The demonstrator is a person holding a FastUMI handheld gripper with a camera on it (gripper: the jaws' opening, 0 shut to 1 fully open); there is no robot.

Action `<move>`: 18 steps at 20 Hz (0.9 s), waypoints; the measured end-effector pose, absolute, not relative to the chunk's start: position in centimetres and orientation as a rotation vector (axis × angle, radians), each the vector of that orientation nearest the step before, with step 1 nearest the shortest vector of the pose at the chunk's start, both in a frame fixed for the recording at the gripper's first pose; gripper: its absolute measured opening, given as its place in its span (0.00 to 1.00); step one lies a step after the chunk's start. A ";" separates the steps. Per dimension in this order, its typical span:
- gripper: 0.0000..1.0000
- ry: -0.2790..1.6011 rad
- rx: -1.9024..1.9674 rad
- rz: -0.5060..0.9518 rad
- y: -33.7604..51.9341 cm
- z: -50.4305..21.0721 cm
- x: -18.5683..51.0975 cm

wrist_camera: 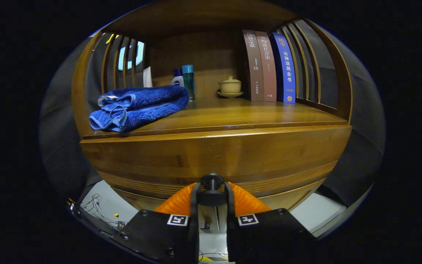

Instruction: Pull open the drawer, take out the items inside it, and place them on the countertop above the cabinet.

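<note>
A: Blue towel (139, 106), folded, lies left on the countertop (233, 115); bottles (183, 80), a lidded cup (230, 86) and books (269, 66) stand further right.

B: And the drawer (214, 156)?

A: Below, running left to right, its inside hidden. The gripper (211, 196) is clamped on its knob (211, 181).

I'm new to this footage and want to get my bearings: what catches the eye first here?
The folded blue towel stands out, lying on the countertop beyond the fingers. Behind it stand small bottles, with a lidded cup and three upright books beside them. Nearest, the gripper is closed on the dark drawer knob.
</note>
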State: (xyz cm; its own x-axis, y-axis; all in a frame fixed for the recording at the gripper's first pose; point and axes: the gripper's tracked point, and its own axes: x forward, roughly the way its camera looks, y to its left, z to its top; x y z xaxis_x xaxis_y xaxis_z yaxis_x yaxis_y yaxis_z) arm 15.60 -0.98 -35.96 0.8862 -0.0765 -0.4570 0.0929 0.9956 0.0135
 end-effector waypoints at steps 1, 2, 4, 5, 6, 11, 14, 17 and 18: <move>0.34 0.472 0.028 -0.090 -1.0 -36.0 15.6; 0.34 0.474 0.022 -0.092 -1.0 -36.0 15.6; 0.34 0.481 0.030 -0.092 -0.9 -36.0 15.1; 0.34 0.483 0.031 -0.091 -0.8 -35.9 14.6; 0.34 0.483 0.029 -0.091 -0.9 -35.9 14.1; 0.34 0.506 0.038 -0.095 -0.6 -35.6 10.5; 0.34 0.522 0.053 -0.095 -0.4 -35.4 7.9; 0.34 0.545 0.064 -0.098 -0.4 -35.2 5.2; 0.34 0.552 0.066 -0.100 -0.3 -35.1 4.4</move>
State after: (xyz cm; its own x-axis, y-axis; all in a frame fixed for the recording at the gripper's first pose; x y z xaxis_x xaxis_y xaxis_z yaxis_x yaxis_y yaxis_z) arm 4.37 -0.33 -35.11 0.8467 -0.0774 -0.5265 0.1129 0.9930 0.0356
